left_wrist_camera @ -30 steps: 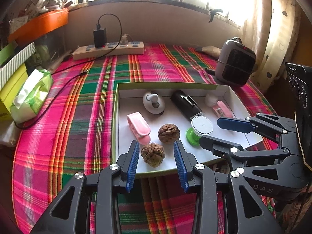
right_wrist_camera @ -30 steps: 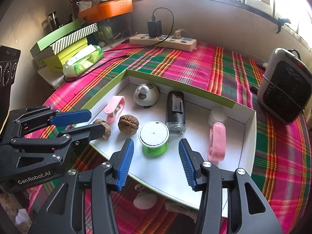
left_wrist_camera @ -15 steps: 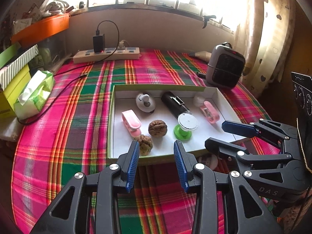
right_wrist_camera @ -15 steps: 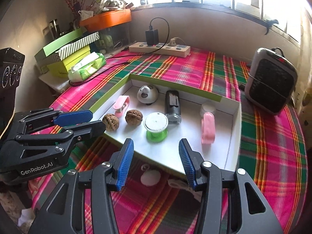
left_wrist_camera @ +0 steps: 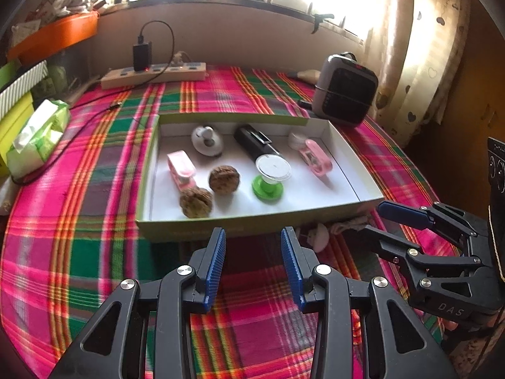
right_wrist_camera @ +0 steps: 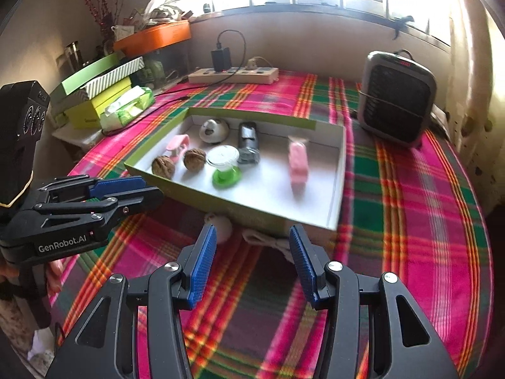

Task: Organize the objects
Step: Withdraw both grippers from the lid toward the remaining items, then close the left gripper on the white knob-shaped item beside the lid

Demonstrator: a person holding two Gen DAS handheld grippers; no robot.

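Observation:
A shallow white box with a green rim (left_wrist_camera: 221, 227) (right_wrist_camera: 334, 189) sits on the plaid cloth. Inside lie two walnuts (left_wrist_camera: 195, 202) (left_wrist_camera: 224, 179) (right_wrist_camera: 163, 166), two pink clips (left_wrist_camera: 180, 170) (left_wrist_camera: 317, 158) (right_wrist_camera: 298, 162), a white-and-green spool (left_wrist_camera: 270, 175) (right_wrist_camera: 224, 164), a black device (left_wrist_camera: 256, 143) (right_wrist_camera: 248, 145), a white dome (left_wrist_camera: 206, 140) (right_wrist_camera: 214, 130) and a small white jar (left_wrist_camera: 296, 140). My left gripper (left_wrist_camera: 253, 259) (right_wrist_camera: 132, 189) hangs open and empty before the box's near wall. My right gripper (right_wrist_camera: 253, 262) (left_wrist_camera: 375, 218) is open too, empty, near the front right corner.
A small white round object (left_wrist_camera: 317, 235) (right_wrist_camera: 221, 225) and a crumpled beige scrap (right_wrist_camera: 268, 240) lie on the cloth by the box's near wall. A grey heater (left_wrist_camera: 345, 90), a power strip (left_wrist_camera: 154, 74), a tissue pack (left_wrist_camera: 38, 132) and stacked boxes (right_wrist_camera: 98, 94) ring the table.
Both grippers have drawn back from over the box toward the table's near side; the box and its contents look smaller and farther. Nothing was picked up; the jaws kept the same width.

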